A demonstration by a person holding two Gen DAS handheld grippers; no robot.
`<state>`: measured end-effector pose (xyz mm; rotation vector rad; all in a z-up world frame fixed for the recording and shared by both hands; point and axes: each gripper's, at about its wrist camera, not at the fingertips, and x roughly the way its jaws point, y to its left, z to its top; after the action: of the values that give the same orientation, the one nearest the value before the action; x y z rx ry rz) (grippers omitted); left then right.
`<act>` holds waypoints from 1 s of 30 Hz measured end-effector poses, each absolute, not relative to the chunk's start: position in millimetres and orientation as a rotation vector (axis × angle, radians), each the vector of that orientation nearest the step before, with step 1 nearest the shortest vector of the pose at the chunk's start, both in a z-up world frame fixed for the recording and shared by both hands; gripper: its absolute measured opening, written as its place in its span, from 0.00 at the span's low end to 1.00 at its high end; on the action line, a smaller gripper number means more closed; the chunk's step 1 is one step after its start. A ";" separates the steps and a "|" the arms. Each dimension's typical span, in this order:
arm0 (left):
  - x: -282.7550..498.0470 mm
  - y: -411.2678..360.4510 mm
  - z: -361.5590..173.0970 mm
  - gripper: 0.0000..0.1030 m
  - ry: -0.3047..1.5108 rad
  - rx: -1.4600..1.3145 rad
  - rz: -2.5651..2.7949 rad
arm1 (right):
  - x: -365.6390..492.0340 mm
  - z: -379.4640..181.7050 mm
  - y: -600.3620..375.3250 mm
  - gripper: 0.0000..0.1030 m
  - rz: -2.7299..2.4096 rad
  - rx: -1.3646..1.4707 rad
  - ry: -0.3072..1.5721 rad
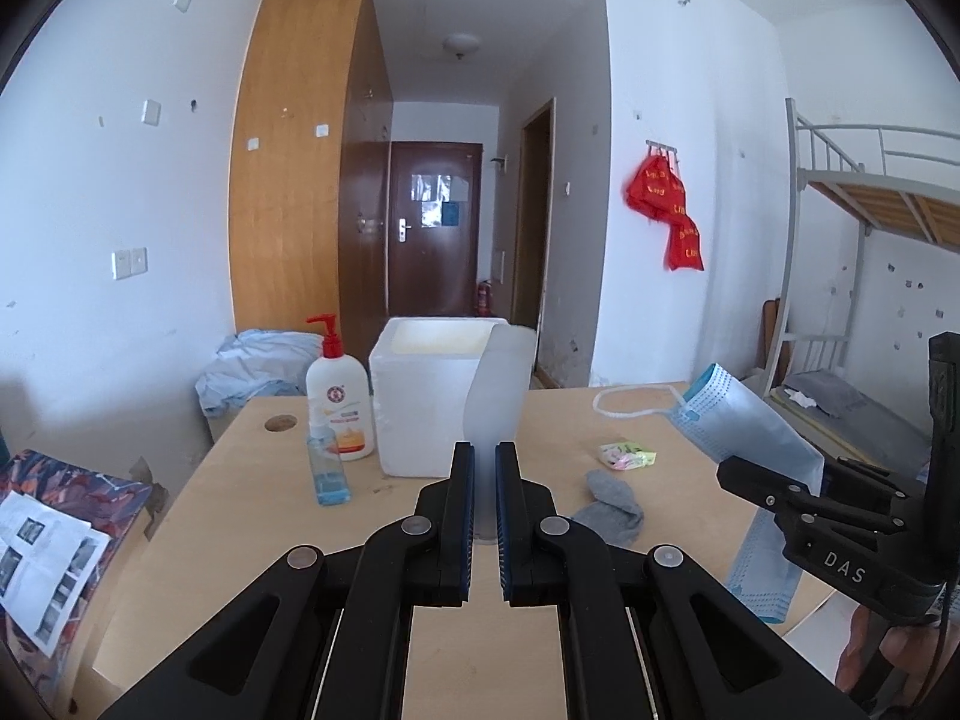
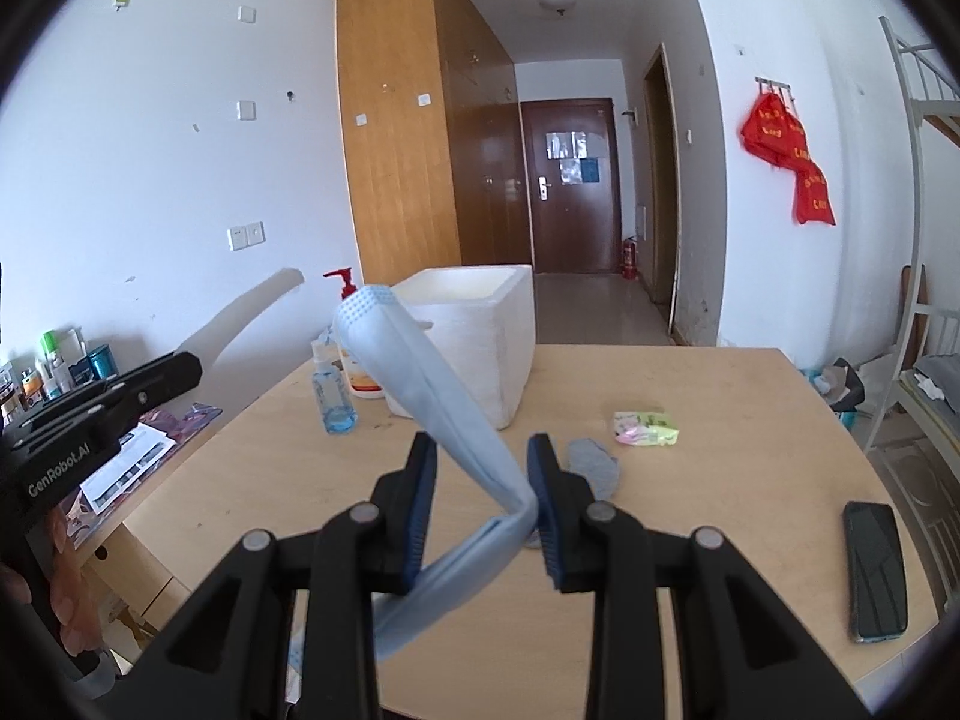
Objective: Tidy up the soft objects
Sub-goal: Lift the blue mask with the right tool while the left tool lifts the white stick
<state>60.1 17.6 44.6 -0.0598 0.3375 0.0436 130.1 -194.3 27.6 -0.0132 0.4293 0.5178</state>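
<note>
Bright, even daylight, soft shadows, sharp focus, strong fisheye bending and dark corners.

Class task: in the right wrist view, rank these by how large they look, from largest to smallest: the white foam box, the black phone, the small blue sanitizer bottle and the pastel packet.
1. white foam box
2. black phone, though it lies nearer the camera, which enlarges it
3. small blue sanitizer bottle
4. pastel packet, close to the bottle, so that order is unsure

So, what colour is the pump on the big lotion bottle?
Red. The pump tops the white lotion bottle; the left wrist view shows it best.
</note>
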 end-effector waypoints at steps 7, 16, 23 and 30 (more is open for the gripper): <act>58.5 22.9 44.3 0.06 0.336 -0.065 0.060 | 133.5 25.4 -190.2 0.34 0.528 -0.021 0.438; 64.0 33.3 39.5 0.07 0.351 -0.081 0.101 | 144.4 23.3 -178.9 0.34 0.529 -0.036 0.460; 69.4 42.5 39.6 0.07 0.353 -0.091 0.128 | 149.9 25.0 -168.9 0.20 0.550 -0.045 0.464; 75.3 46.3 40.1 0.07 0.355 -0.095 0.144 | 155.9 28.5 -157.7 0.20 0.577 -0.054 0.467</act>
<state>75.3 46.3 40.1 -0.0952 0.3552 0.1444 155.9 -157.7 28.5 -0.0539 0.4675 0.5768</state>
